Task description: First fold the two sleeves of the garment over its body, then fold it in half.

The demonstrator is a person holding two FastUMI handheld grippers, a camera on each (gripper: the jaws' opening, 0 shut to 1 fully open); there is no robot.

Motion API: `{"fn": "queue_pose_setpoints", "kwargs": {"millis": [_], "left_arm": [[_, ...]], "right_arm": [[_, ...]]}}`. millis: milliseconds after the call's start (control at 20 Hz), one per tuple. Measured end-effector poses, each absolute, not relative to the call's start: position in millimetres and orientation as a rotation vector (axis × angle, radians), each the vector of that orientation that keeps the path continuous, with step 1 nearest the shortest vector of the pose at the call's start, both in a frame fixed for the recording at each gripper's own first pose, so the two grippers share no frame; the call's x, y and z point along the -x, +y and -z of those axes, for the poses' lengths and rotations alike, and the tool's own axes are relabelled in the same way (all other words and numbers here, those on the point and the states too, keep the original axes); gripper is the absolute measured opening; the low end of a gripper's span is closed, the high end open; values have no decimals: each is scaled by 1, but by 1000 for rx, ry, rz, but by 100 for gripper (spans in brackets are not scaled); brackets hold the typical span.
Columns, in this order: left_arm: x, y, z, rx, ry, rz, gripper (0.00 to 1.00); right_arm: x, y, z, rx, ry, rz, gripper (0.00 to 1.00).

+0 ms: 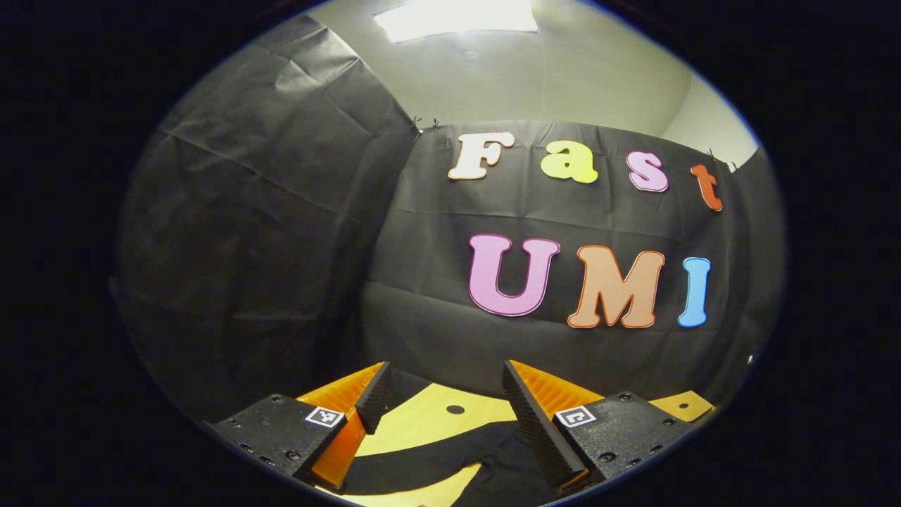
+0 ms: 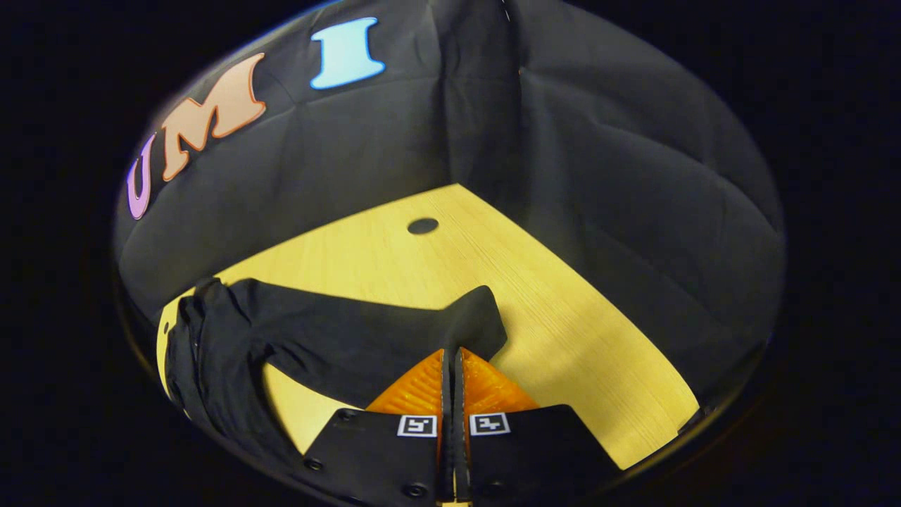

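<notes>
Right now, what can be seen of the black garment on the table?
The black garment is soft, matte fabric, lying partly on the wooden table. One sleeve stretches flat across the wood, its cuff end pinched between the closed orange fingers of the right gripper. Its body bunches in folds at the table's edge.

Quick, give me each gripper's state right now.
Left gripper: open, holding nothing, above the black garment.
Right gripper: shut on the sleeve of the garment, near its end.
</notes>
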State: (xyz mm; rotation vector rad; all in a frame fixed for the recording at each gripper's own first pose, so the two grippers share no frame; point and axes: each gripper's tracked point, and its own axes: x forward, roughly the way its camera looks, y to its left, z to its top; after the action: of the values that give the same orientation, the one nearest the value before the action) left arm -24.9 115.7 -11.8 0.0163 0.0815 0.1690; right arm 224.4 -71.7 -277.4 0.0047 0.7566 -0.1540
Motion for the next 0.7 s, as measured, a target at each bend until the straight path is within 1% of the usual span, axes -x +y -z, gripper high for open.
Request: {"fn": "queue_pose_setpoints", "kwargs": {"millis": [100, 200, 400, 550, 700], "left_arm": [[19, 143, 23, 8, 106, -162, 93], [15, 172, 31, 23, 126, -171, 92], [15, 222, 40, 29, 137, -214, 92], [29, 261, 56, 29, 172, -282, 93], [45, 290, 73, 51, 214, -343, 92]], "right_arm": [[-229, -33, 249, 28, 701, 129, 3], [-232, 18, 235, 57, 669, 84, 3], [-248, 145, 213, 145, 595, -64, 3], [-247, 252, 223, 230, 572, -218, 2], [-224, 346, 251, 327, 604, -390, 3]]}}
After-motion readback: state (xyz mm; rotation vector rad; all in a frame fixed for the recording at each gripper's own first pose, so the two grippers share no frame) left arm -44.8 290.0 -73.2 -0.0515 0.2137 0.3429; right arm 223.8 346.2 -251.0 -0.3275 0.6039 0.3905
